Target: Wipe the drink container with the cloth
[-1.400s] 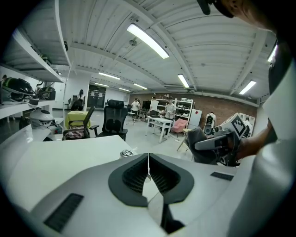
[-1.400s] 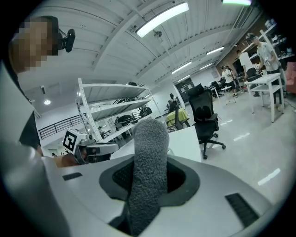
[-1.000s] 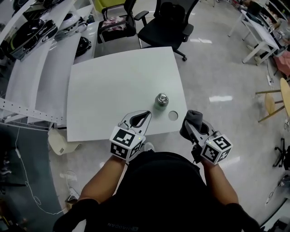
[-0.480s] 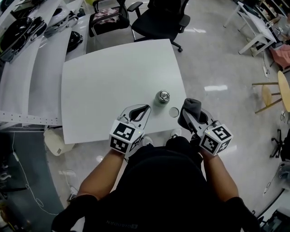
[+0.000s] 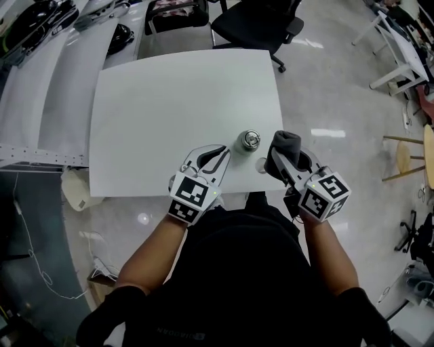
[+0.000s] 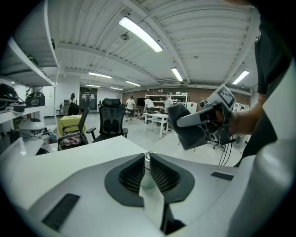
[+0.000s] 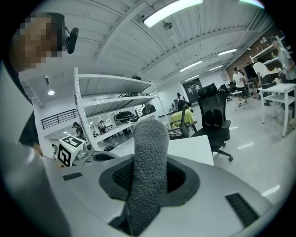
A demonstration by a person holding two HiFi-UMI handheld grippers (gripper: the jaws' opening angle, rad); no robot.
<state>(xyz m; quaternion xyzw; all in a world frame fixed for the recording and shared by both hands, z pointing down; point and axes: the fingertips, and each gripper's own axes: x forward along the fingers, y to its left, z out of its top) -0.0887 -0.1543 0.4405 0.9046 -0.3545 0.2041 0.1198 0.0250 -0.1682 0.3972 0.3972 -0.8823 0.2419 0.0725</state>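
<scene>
Head view: steel-capped drink container (image 5: 248, 141) stands upright near the white table's (image 5: 156, 101) front edge, between my claws. Left gripper (image 5: 218, 154) is just beside it, not touching. Right gripper (image 5: 281, 162) carries the grey cloth (image 5: 286, 142).

Left gripper view: jaws closed on nothing, the container's cap just past the tips.

Right gripper view: jaws clamped on the cloth, which stands up between them.

Risk: the container is unbraced. With the left claw shut, a sideways wipe could tip it or slide it off the edge.

Dark grey cloth (image 5: 285, 145), silver-topped container (image 5: 248, 140), white table (image 5: 169, 101), black chair (image 5: 261, 20) and cubes (image 5: 192, 198) patterned in black-and-white squares.
</scene>
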